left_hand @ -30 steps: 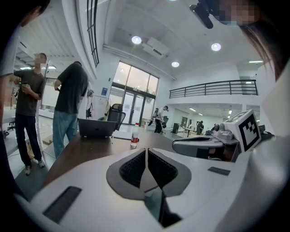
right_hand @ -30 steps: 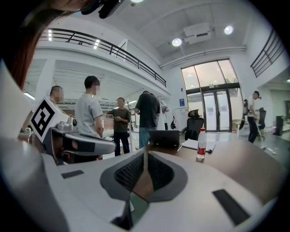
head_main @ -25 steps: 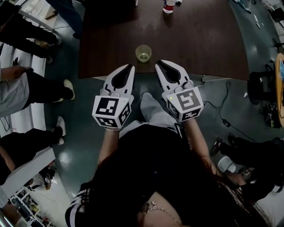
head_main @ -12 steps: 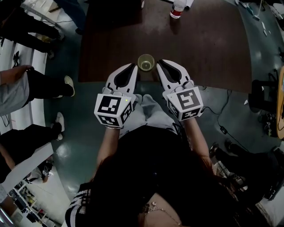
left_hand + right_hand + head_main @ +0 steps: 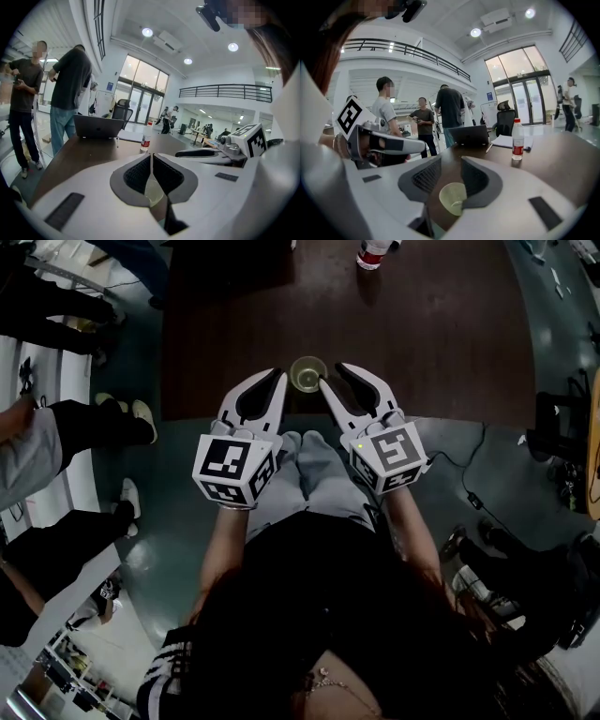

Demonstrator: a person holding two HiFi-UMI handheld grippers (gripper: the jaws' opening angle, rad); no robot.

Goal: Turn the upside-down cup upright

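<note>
A pale, translucent plastic cup [image 5: 307,373] stands on the dark wooden table [image 5: 422,324] close to its near edge. My left gripper [image 5: 278,377] is just left of it with its jaws shut and nothing between them. In the left gripper view the cup [image 5: 153,193] shows low behind the closed pads. My right gripper [image 5: 334,377] is just right of the cup and its jaws are opening. In the right gripper view the cup [image 5: 453,197] shows low in the gap between the parted jaws [image 5: 445,165], and no pad presses on it.
A water bottle [image 5: 375,251] with a red label stands at the table's far side. A laptop [image 5: 468,135] and papers [image 5: 506,140] lie there too. Several people stand left of the table [image 5: 56,418]. My legs are under the near edge.
Both grippers have come forward to the cup and now flank it. The right gripper's jaws have parted; the left stays shut.
</note>
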